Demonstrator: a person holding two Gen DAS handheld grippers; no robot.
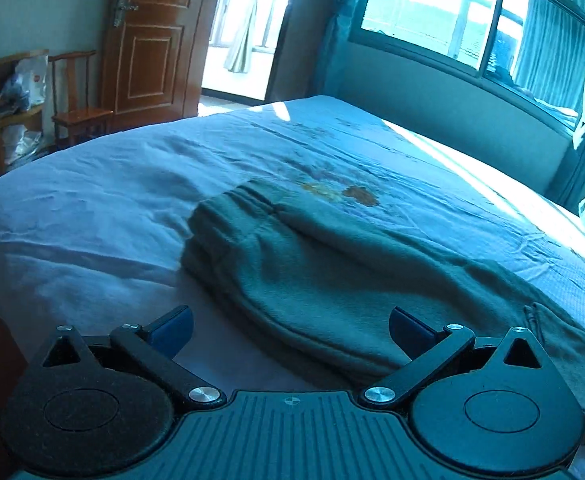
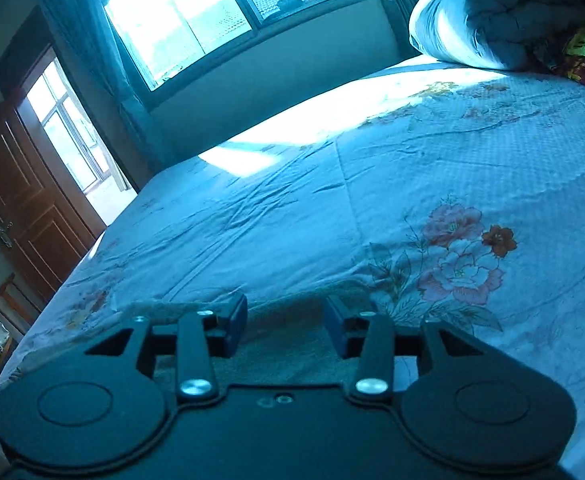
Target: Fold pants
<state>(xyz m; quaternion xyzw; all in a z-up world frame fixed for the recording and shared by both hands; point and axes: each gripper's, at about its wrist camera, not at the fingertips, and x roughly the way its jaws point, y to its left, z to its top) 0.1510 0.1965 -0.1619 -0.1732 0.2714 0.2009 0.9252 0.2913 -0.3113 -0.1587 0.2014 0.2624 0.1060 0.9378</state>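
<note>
Grey-green pants [image 1: 332, 276] lie folded lengthwise on the bed, with the gathered waistband at the far left end. My left gripper [image 1: 290, 320] hovers just above their near edge, jaws wide open and nothing between the blue pads [image 1: 172, 322]. In the right wrist view a strip of the same pants [image 2: 284, 346] shows beneath and behind the fingers. My right gripper [image 2: 284, 316] stands partly open over that cloth, with a clear gap between its pads [image 2: 234, 316], which do not press on the fabric.
The bed has a pale flowered sheet [image 2: 412, 168]. A rolled quilt [image 2: 492, 12] and a patterned pillow [image 2: 584, 52] sit at its head. Beyond the bed are a window [image 1: 452, 12], a wooden door [image 1: 152, 40], a chair [image 1: 78, 108] and a cluttered shelf [image 1: 16, 92].
</note>
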